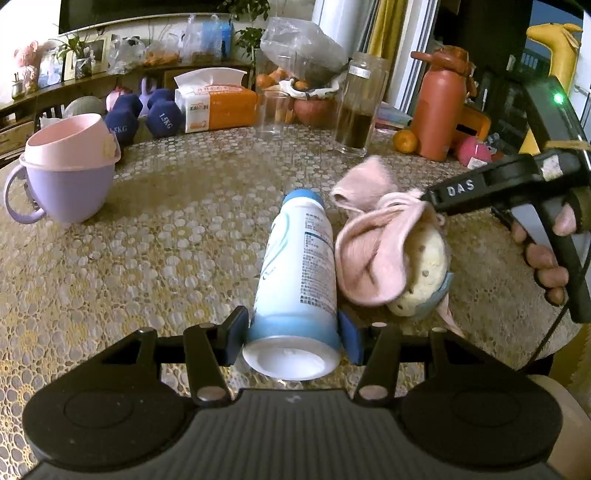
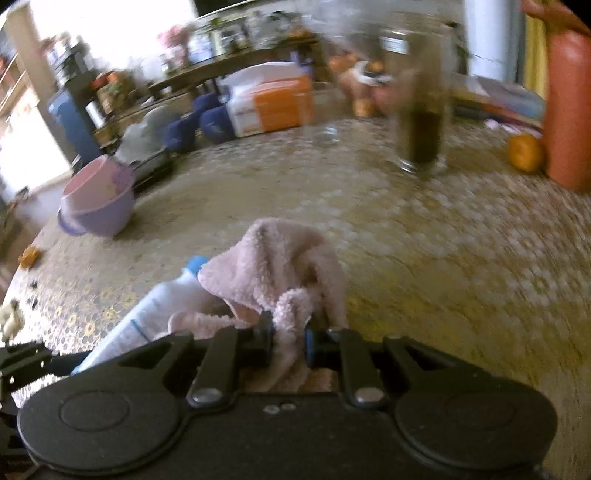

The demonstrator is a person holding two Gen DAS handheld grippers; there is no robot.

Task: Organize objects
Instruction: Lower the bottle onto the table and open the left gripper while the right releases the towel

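Left hand-held gripper (image 1: 291,338) clamps the bottle (image 1: 295,266), right hand-held gripper (image 2: 288,341) pinches the towel (image 2: 280,266) beside it — a tug could roll the bottle loose.

I see a lace-patterned desk (image 1: 166,240) under warm light. Behind it runs a cluttered wooden shelf (image 1: 122,79), with yellow curtains (image 1: 384,22) at right.

1. White bottle (image 1: 295,273) with blue cap: lying on the desk (image 1: 166,229), cap at the far end, base held between the blue fingers (image 1: 236,338) of the left gripper (image 1: 293,338).
2. Pink cloth (image 1: 365,254): just right of the bottle, draped over a speckled cream item (image 1: 424,269), pinched by the right gripper (image 1: 430,197).
3. Lilac mug (image 1: 66,184) with pink cup (image 1: 68,136) nested inside: far left.
4. Glass jar (image 1: 356,110) with dark contents: far centre.
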